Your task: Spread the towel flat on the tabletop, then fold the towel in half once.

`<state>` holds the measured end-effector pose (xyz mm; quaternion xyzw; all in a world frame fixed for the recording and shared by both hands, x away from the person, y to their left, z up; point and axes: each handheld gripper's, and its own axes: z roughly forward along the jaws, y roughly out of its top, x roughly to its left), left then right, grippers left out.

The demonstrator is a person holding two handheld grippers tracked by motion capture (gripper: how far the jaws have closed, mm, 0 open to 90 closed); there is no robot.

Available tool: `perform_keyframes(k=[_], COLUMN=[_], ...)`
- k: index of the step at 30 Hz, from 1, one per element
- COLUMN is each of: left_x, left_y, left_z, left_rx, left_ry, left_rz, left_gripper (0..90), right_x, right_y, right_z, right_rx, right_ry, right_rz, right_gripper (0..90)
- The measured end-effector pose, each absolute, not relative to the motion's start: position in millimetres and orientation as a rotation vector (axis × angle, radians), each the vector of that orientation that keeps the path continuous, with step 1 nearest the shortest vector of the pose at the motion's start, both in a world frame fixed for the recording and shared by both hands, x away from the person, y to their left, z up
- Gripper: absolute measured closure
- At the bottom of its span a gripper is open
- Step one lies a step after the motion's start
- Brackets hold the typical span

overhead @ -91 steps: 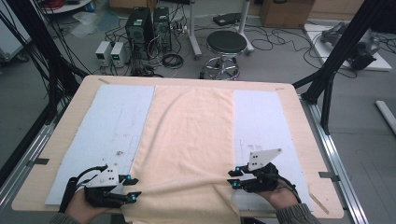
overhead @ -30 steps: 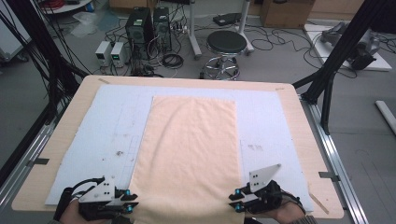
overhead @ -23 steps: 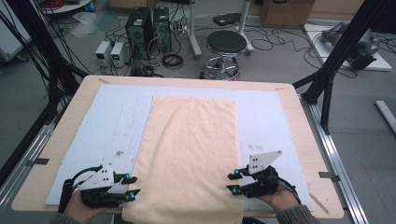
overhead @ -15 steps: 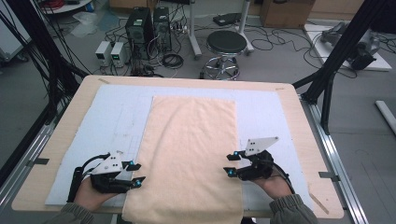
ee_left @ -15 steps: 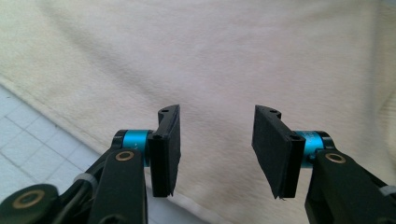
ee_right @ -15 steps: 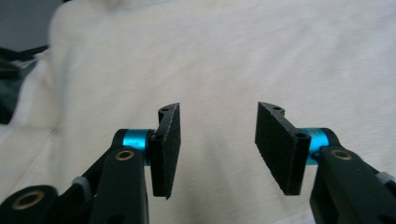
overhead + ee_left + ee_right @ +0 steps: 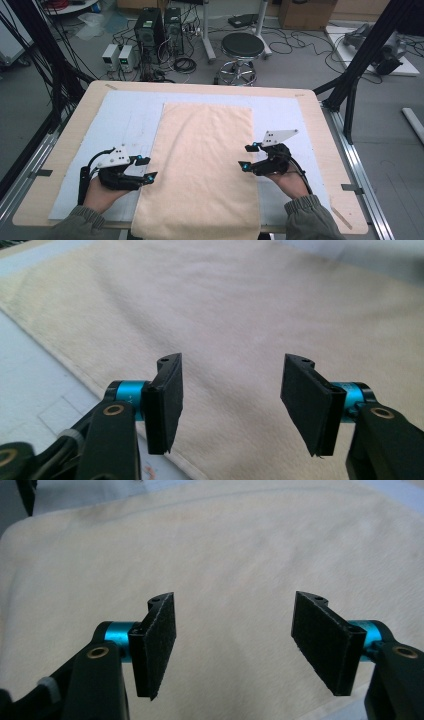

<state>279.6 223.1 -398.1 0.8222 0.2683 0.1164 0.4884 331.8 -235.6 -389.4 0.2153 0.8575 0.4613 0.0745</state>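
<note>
Below the table (image 7: 75,130) edge — towel (image 7: 200,165) hem (cut off).

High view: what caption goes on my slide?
Two open tongs, left and right, flank a flat towel on the table.

Both grippers are black, each topped by a grey three-cornered plate dotted with small holes. On the left gripper (image 7: 145,169), beside the towel's (image 7: 202,160) left edge, a black cable loops back over the hand toward an olive-grey sleeve (image 7: 75,222). The right gripper (image 7: 246,156), at the towel's right edge, trails a like cable to a matching cuffed sleeve (image 7: 305,215). Seen close above the towel, each jaw carries a flat black pad (image 7: 165,402) on a turquoise collar (image 7: 127,392), with brass-ringed screws (image 7: 113,410) in the black links.
</note>
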Motion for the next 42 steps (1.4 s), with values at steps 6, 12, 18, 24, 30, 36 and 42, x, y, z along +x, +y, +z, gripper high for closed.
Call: perform_keyframes(k=[6,12,18,24,30,36,42], left_x=[297,309,315,324,339,367,393], left_y=[229,231,230,229,226,223,218], left_z=[-378,-369,-370,-374,-360,-341,-351], left_rx=[1.955,1.958,1.969,1.980,1.990,1.975,1.959], left_ry=[0.695,0.713,0.715,0.735,0.737,0.744,0.768], left_rz=[0.313,0.345,0.347,0.349,0.380,0.396,0.382], left_gripper=[35.6,33.0,32.6,32.3,32.4,32.7,33.1], right_x=[344,357,362,365,371,391,414], right_y=[-232,-229,-231,-235,-242,-249,-243], right_z=[-375,-367,-366,-368,-360,-345,-358], right_rx=[0.650,0.659,0.675,0.686,0.700,0.732,0.786], right_ry=[2.538,2.544,2.548,2.567,2.557,2.529,2.520], right_rz=[1.396,1.373,1.370,1.326,1.292,1.251,1.224], right_gripper=[28.5,25.2,25.0,25.1,25.2,25.2,25.2])
